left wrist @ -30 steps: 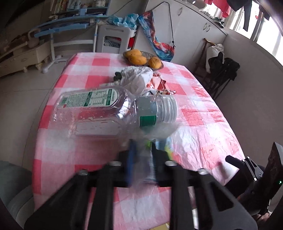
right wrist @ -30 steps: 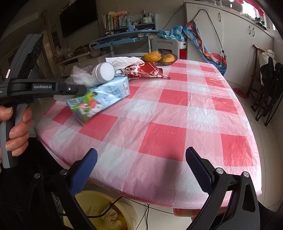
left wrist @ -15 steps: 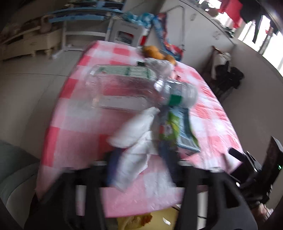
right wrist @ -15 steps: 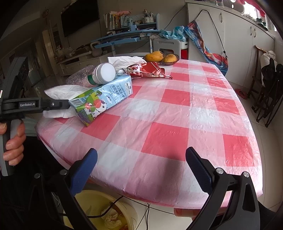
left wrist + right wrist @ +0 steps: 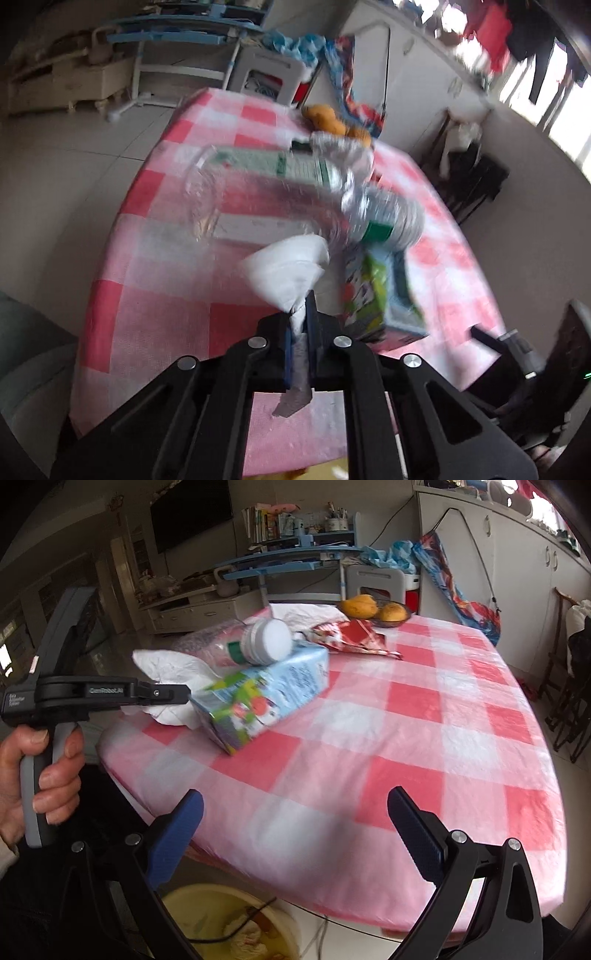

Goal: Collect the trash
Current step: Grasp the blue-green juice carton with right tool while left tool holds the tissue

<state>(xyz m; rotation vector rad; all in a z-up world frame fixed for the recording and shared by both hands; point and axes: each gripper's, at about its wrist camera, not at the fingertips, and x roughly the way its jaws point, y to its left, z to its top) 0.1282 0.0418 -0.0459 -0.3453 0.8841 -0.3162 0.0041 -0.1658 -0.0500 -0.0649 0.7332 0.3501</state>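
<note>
My left gripper (image 5: 301,310) has its jaws closing tight on a crumpled white tissue (image 5: 288,269), pinched between the blue pads at the table's near left edge. From the right wrist view, a hand holds that gripper (image 5: 186,696) beside the tissue (image 5: 170,668). Just beyond lie a clear plastic bottle (image 5: 280,192) with a white cap (image 5: 273,640) and a blue-green drink carton (image 5: 266,698), both on their sides. My right gripper (image 5: 295,812) hangs open with nothing between its fingers, over the table's front edge.
A red-and-white checked cloth covers the table (image 5: 443,738). A red snack wrapper (image 5: 351,635), a white plastic bag (image 5: 306,613) and a bowl of yellow fruit (image 5: 373,607) lie at the far end. A yellow bin (image 5: 229,923) stands on the floor below the near edge.
The left jaws stood wide around the tissue half a second ago and are now clamped on it. The left gripper has drawn back toward the near table edge. The right gripper shifted slightly.
</note>
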